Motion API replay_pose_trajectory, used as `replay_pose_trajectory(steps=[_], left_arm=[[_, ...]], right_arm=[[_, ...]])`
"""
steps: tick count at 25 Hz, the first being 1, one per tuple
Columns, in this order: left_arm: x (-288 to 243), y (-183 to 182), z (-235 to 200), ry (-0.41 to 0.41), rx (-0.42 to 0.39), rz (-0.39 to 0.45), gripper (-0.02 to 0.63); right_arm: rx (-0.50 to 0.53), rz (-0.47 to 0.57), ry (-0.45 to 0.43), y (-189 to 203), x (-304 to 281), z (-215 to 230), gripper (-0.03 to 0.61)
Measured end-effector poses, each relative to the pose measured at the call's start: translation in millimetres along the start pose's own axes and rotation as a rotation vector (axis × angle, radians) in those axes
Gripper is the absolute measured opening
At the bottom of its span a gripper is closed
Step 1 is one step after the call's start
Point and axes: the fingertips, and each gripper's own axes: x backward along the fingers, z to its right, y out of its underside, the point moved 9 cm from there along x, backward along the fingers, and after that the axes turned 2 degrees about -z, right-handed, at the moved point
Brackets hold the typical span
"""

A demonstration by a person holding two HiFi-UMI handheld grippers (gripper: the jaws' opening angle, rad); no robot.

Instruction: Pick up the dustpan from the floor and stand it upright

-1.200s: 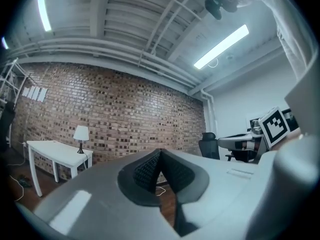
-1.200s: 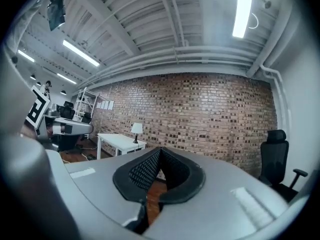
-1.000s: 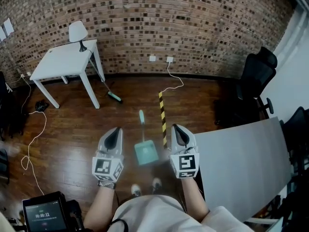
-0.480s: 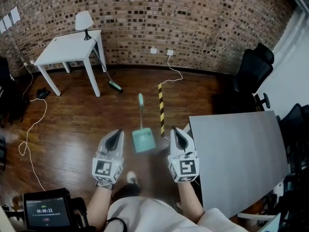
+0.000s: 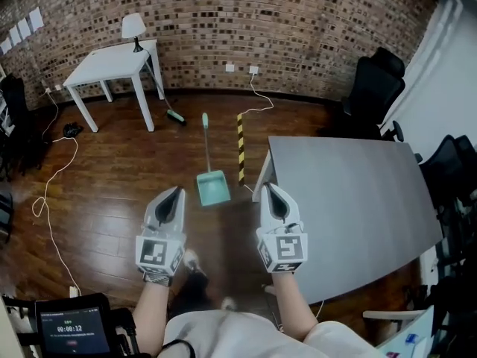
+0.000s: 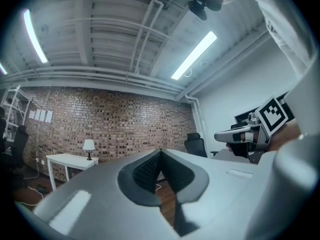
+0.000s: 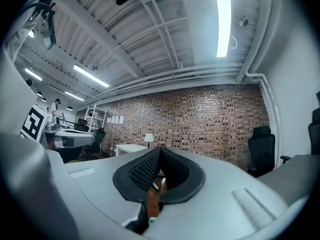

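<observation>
A teal dustpan (image 5: 212,188) lies flat on the wooden floor, its long handle (image 5: 205,142) stretching away toward the brick wall. Both grippers hang in the air on the near side of it, pointing level toward that wall. My left gripper (image 5: 173,195) is shut and empty, a little left of the pan. My right gripper (image 5: 268,192) is shut and empty too, to the pan's right beside the grey table (image 5: 358,207). In the right gripper view a sliver of the teal handle (image 7: 163,182) shows through the gap under the closed jaws.
A yellow-black striped strip (image 5: 240,146) lies right of the dustpan. A broom head (image 5: 175,115) rests by the white table (image 5: 112,64) with a lamp (image 5: 134,27). Black office chairs (image 5: 373,88) stand at the right. A white cable (image 5: 48,192) snakes over the floor at the left.
The view has drawn back from the wall: the dustpan now sits farther ahead of the grippers and the grey table has come further into view. Both grippers stayed shut.
</observation>
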Motion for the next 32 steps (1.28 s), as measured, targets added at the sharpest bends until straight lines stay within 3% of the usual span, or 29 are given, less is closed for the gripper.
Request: replay_pose_trajectory(steps=[8, 17, 32], left_arm=[[72, -18, 34, 0.029, 0.005, -0.057, -0.001], [68, -13, 43, 0.094, -0.019, -0.054, -0.001], [67, -24, 31, 0.087, -0.012, -0.039, -0.001]], right_arm=[[-0.03, -0.013, -0.01, -14, 71, -28, 0.012], [0.001, -0.03, -0.013, -9, 69, -44, 0.011], [0.01, -0.027, 0.028, -21, 71, -41, 0.011]])
